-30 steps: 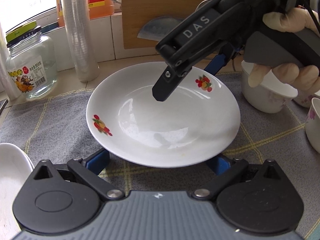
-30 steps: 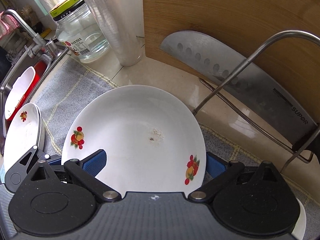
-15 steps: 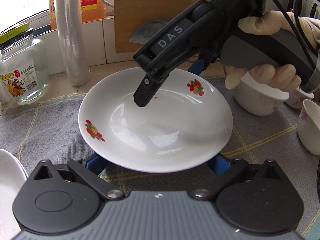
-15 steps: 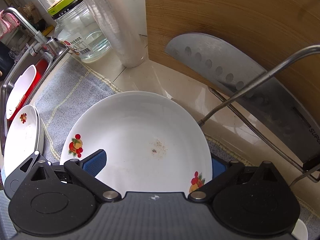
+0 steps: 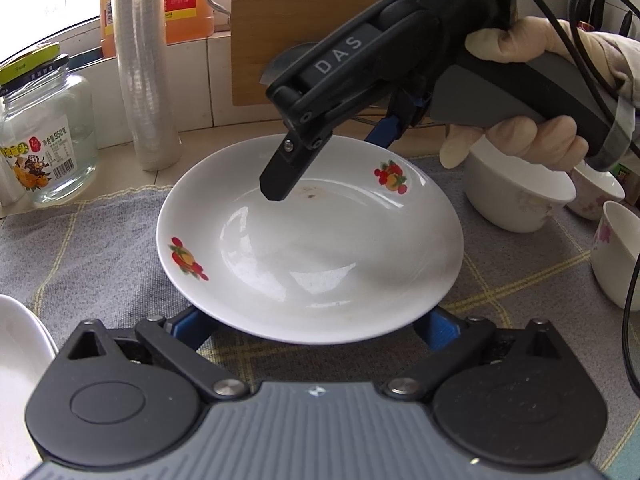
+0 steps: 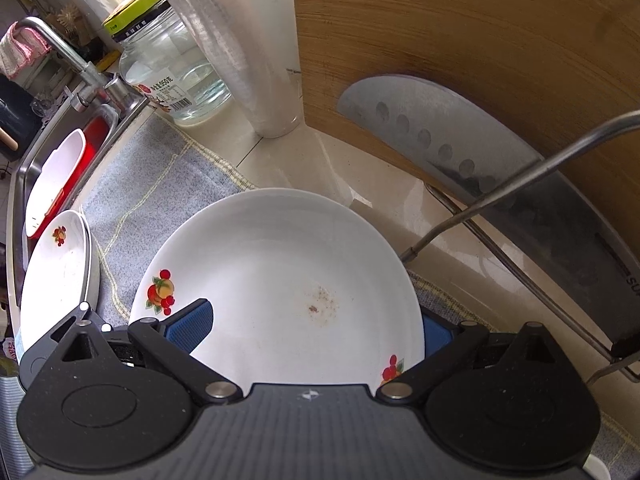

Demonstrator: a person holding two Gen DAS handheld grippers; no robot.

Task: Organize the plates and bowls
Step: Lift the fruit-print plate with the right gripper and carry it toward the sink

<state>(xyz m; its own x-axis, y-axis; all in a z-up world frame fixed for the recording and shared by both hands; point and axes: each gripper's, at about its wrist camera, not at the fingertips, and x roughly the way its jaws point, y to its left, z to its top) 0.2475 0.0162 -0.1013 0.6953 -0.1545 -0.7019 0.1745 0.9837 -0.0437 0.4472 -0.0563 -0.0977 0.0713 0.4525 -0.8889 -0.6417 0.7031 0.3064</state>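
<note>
**Q:** At centre frame in the left wrist view, where does the plate (image 5: 316,248) sit, and what holds it?

**R:** It is up off the grey cloth (image 5: 92,240) that covers the tabletop. The right tongs (image 5: 328,160) straddle its far rim: one black finger over the well, a blue pad at the edge behind. In the right wrist view the right tongs (image 6: 312,324) show a blue pad on each side of the rim, so I judge them closed on the plate. The left tongs (image 5: 316,324) stand spread wide, blue pads showing past either side of the near rim; whether they touch its underside I cannot tell.

**Q:** What could go wrong?

**R:** It is a one-edge pinch on glazed ware. The free side could sag and the plate slip out onto the cloth, or swing into the bowl (image 5: 516,196) at right. The stacked plates (image 6: 56,276) at lower left of the right wrist view seem the likely goal; a tilted landing there could chip a rim.

**Q:** Which way does it point?

**R:** It is round, so no long axis. It faces up, near level, with the fruit prints toward lower left and upper right in the left wrist view.
</note>
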